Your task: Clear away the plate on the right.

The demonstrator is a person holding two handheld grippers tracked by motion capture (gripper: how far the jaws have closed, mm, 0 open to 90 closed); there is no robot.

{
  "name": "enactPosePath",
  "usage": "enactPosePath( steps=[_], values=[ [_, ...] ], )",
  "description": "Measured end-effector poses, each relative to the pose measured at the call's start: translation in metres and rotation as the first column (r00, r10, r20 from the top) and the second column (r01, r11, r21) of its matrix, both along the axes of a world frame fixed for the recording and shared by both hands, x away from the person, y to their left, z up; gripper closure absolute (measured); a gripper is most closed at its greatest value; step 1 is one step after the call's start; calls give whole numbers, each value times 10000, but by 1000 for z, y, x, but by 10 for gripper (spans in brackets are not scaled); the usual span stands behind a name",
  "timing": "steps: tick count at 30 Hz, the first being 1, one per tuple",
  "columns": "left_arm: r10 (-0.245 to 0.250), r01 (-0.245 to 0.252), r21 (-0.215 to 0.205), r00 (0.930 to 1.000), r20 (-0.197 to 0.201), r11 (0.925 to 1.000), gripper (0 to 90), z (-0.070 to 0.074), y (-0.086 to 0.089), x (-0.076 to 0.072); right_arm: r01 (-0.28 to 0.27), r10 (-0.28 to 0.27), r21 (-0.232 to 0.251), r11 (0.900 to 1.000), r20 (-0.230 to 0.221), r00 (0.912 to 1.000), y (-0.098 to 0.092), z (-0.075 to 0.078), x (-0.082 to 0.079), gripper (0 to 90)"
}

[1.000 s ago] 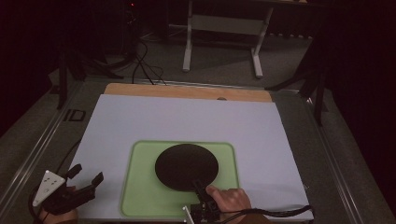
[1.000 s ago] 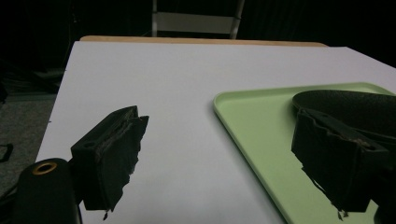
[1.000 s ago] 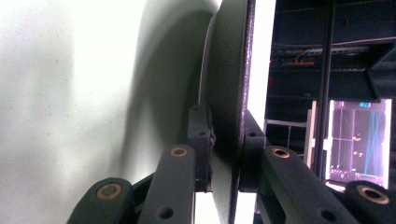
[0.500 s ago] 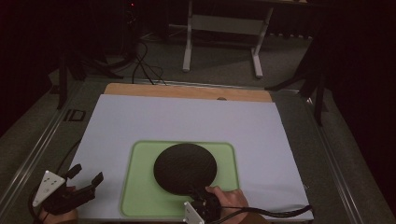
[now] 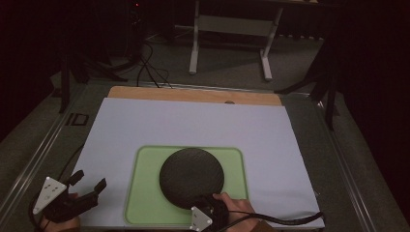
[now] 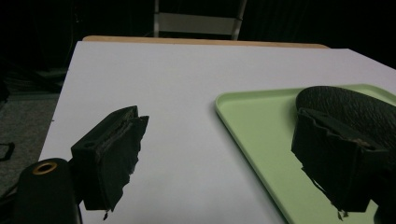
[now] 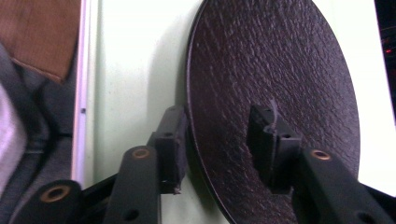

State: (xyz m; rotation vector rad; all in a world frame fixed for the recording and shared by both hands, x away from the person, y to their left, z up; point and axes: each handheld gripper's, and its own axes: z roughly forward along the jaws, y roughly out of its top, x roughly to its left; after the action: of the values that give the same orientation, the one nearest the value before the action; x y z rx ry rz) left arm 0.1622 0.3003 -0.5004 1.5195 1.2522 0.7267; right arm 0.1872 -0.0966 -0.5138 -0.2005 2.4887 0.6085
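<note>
Plate (image 5: 192, 177) on tray (image 5: 140, 193); near rim between right gripper's (image 7: 219, 149) just-opened jaws, unpinched; left gripper (image 5: 87, 182) spread, apart.

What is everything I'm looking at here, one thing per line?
round plate: one, black and textured, lying on the tray
tray: one, pale green, near edge of the sheet
sheet: one, white, covering most of the table
table: one, wooden strip showing at the far edge
stand: one, pale metal, on the floor beyond the table
left gripper: one, black, open, left of the tray
right gripper: one, black, jaws just opening, astride the plate's near rim
right hand: one, by the plate's near edge
</note>
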Motion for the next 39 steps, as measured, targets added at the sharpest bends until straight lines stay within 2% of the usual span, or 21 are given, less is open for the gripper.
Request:
enactPosePath(
  steps=[2,6,11,19,21,23,26,27,28,29,31,33,35,36,39],
  values=[
    [-1,1,3,10000,4,10000,158,0,0,0,-2,8,193,9998,-303,9995,-2,3,1,555],
    [11,-11,-1,10000,-12,10000,158,0,0,0,119,-38,938,9955,-858,9963,-6,14,3,526],
    [43,-43,-16,10000,19,10000,158,0,0,0,664,-402,1728,9827,-1509,9877,-13,25,12,479],
    [55,-55,-16,10000,27,10000,158,0,0,0,1606,-1264,2265,9607,-1583,9793,-26,39,24,425],
    [63,-63,-18,10000,25,10000,158,0,0,0,1765,-1496,2283,9575,-1304,9801,-30,42,25,426],
    [63,-63,-25,10000,28,10000,158,0,0,0,1912,-1635,2555,9477,-1258,9785,-36,47,28,431],
    [49,-49,-16,10000,29,10000,158,0,0,0,2399,-2067,2981,9239,-1387,9685,-47,55,34,429],
    [50,-50,-13,10000,28,10000,158,0,0,0,2521,-2162,3215,9127,-1435,9657,-52,58,36,430],
    [47,-47,-12,10000,26,10000,158,0,0,0,2772,-2330,3465,8961,-1642,9585,-57,61,38,431],
    [37,-37,13,10000,28,10000,158,0,0,0,2897,-2413,3532,8896,-1751,9545,-61,63,40,433],
    [40,-40,14,10000,23,10000,157,0,0,0,3219,-2646,3911,8622,-1942,9446,-71,66,42,433],
    [42,-42,18,10000,28,10000,158,0,0,0,3475,-2809,4167,8400,-2140,9356,-79,67,43,417],
    [42,-42,32,10000,29,10000,157,0,0,0,3815,-3015,4462,8095,-2417,9223,-88,67,45,397],
    [45,-45,30,10000,31,10000,158,0,0,0,3924,-3062,4558,7989,-2533,9176,-91,67,45,391],
    [48,-48,35,10000,31,10000,158,0,0,0,4300,-3255,4940,7557,-2865,9011,-105,65,46,367]
  ],
)
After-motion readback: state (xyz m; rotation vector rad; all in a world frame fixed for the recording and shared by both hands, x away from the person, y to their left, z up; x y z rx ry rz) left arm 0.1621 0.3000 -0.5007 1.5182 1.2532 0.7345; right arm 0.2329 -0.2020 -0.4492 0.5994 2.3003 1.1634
